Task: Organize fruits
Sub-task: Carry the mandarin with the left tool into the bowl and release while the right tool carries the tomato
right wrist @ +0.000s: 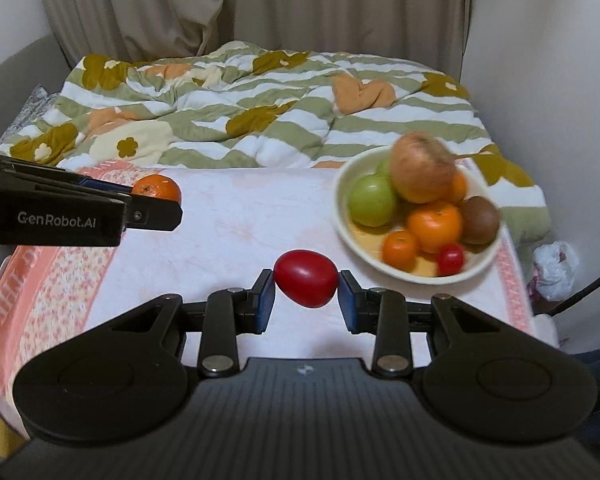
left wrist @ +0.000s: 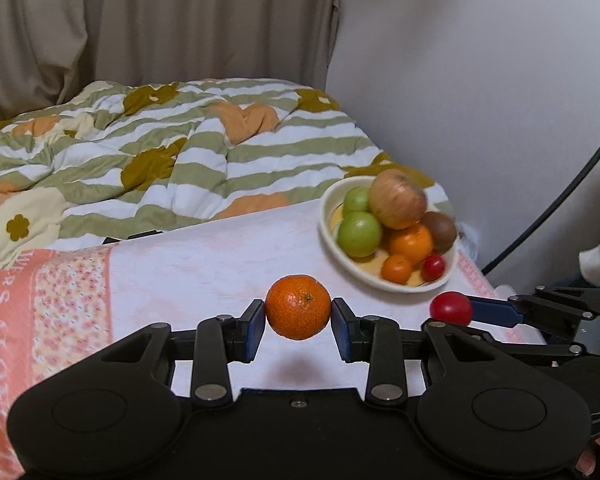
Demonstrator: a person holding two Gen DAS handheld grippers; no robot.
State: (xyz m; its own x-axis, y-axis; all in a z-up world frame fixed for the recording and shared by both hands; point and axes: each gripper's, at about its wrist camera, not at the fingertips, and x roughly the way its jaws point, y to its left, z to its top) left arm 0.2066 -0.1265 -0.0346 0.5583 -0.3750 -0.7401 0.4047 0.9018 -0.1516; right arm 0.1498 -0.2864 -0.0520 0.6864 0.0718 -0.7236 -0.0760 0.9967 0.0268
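My left gripper (left wrist: pixel 298 320) is shut on a mandarin (left wrist: pixel 298 306), held clear above the cloth; its shadow lies below it. In the right wrist view my right gripper (right wrist: pixel 306 294) is shut on a red plum tomato (right wrist: pixel 306 283), also lifted. That tomato (left wrist: pixel 451 308) and the right gripper show at the right of the left wrist view, the mandarin (right wrist: pixel 157 188) at the left of the right wrist view. A cream bowl (left wrist: pixel 370 276) (right wrist: pixel 346 226) ahead to the right holds green apples, an onion-like bulb, oranges, a kiwi and a small tomato.
A white and pink floral cloth (left wrist: pixel 204 264) (right wrist: pixel 228 216) covers the table. Beyond it lies a bed with a striped flowered quilt (left wrist: pixel 172 148), with curtains behind. A wall runs along the right, with a black cable (left wrist: pixel 556 196) and a white plastic bag (right wrist: pixel 554 264) beside the table.
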